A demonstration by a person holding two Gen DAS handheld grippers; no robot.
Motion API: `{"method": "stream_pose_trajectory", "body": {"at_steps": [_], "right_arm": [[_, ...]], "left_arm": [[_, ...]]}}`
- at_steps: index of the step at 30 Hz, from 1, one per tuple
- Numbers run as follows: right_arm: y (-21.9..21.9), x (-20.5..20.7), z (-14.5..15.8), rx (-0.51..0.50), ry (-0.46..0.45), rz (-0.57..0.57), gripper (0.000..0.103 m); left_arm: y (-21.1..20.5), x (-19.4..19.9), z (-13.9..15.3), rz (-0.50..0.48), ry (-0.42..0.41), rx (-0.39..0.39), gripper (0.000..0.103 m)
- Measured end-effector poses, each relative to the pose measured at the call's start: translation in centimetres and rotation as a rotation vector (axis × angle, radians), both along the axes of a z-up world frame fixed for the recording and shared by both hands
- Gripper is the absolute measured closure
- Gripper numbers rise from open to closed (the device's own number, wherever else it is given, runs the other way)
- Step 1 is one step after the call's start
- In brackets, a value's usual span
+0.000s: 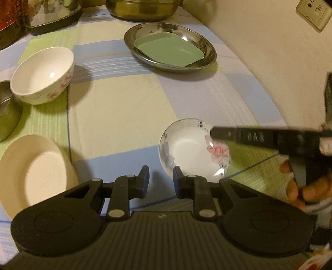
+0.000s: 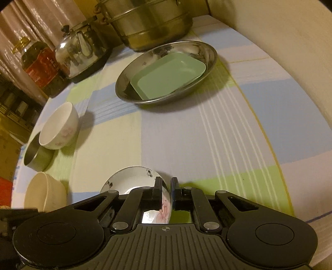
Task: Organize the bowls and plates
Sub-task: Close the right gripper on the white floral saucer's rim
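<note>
My right gripper (image 2: 166, 188) is shut on the rim of a small white flowered saucer (image 2: 132, 179), holding it tilted just above the cloth; the saucer (image 1: 193, 149) and the right gripper's fingers (image 1: 238, 135) show in the left wrist view. My left gripper (image 1: 160, 176) is open and empty, just left of the saucer. A green square plate (image 1: 168, 49) lies inside a steel plate (image 1: 205, 43) at the back. A white flowered bowl (image 1: 41, 74), a cream bowl (image 1: 31, 174) and a steel bowl (image 1: 8, 108) stand at the left.
A large steel pot (image 2: 149, 22), a kettle (image 2: 78, 49) and an oil bottle (image 2: 39, 62) stand along the back edge. A wall (image 1: 269, 52) with a socket (image 1: 313, 12) runs along the right. The checked cloth (image 1: 128, 108) covers the table.
</note>
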State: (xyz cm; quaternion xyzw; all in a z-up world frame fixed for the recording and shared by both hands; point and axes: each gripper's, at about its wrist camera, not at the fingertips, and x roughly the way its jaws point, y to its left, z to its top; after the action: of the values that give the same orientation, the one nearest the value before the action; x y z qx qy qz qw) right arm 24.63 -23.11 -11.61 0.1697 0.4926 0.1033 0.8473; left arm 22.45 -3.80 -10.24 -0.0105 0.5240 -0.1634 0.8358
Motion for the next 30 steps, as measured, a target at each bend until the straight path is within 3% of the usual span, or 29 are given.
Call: {"method": "stream_pose_trajectory", "body": {"at_steps": [5,12,14,18,30], "right_arm": [[-0.2,-1.8,-0.1,0.024,0.037,-0.002,0.074],[-0.5,-2.2,-0.3,0.057,0.042,-0.016,0.074],[-0.4,-2.2,-0.3,0.059,0.040,-0.016,0.074],[-0.3,-1.8,-0.4,0.043,0.058,-0.024,0.094],[-0.7,0.5,0.9,0.061,0.042,-0.054,0.096]], "left_arm": [[-0.7,1.5,-1.0,-0.025,0.018,-0.013,0.081],[-1.0,2.8,-2.4,-0.024,0.046,-0.005,0.085],[-0.9,3.0,-2.5,-0.029,0.047,-0.017,0.090],[-1.0,3.2,-2.5,-0.035,0.054,-0.020,0.091],[-1.0,4.8,-0.9,-0.046,0.019,-0.020,0.091]]}}
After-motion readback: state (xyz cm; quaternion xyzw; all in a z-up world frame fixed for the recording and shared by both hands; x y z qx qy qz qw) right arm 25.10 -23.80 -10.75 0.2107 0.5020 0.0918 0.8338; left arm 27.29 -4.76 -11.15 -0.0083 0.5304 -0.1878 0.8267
